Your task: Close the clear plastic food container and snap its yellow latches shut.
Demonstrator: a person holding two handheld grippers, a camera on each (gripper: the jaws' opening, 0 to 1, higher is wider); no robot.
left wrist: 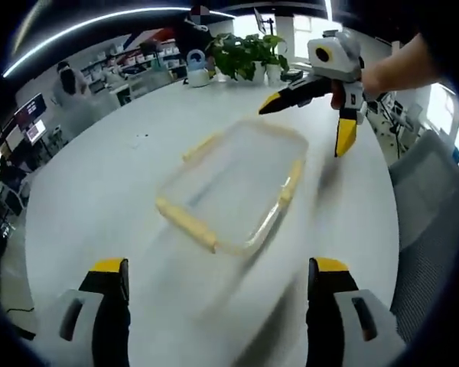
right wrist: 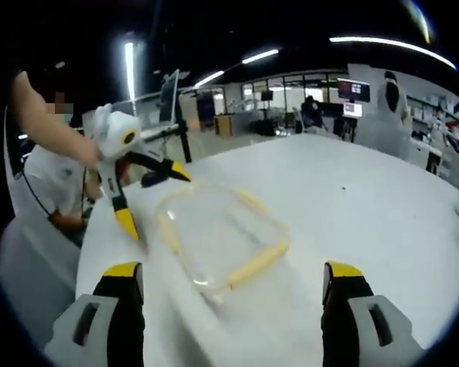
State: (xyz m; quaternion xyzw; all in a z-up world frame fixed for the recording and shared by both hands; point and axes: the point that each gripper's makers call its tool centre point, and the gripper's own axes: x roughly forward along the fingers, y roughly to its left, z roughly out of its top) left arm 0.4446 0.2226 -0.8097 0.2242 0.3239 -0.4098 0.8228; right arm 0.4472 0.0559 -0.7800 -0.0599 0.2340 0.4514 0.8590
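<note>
A clear plastic food container (left wrist: 233,183) with yellow latches (left wrist: 187,222) lies flat on the round white table (left wrist: 99,191). Motion blur hides whether the latches are snapped. My left gripper (left wrist: 218,287) is open and empty, short of the container's near end. My right gripper (left wrist: 306,122) hovers open above the container's far right corner, held by a hand. In the right gripper view the container (right wrist: 222,229) lies ahead of the open right gripper (right wrist: 233,289). The left gripper (right wrist: 154,200) stands open at the container's left corner, jaws spread wide.
Potted plants (left wrist: 245,53) and a white jug (left wrist: 197,70) stand at the table's far edge. A grey chair (left wrist: 436,206) sits beside the table on the right. A seated person (right wrist: 53,183) is at the table's left edge. Desks and monitors (right wrist: 352,90) lie beyond.
</note>
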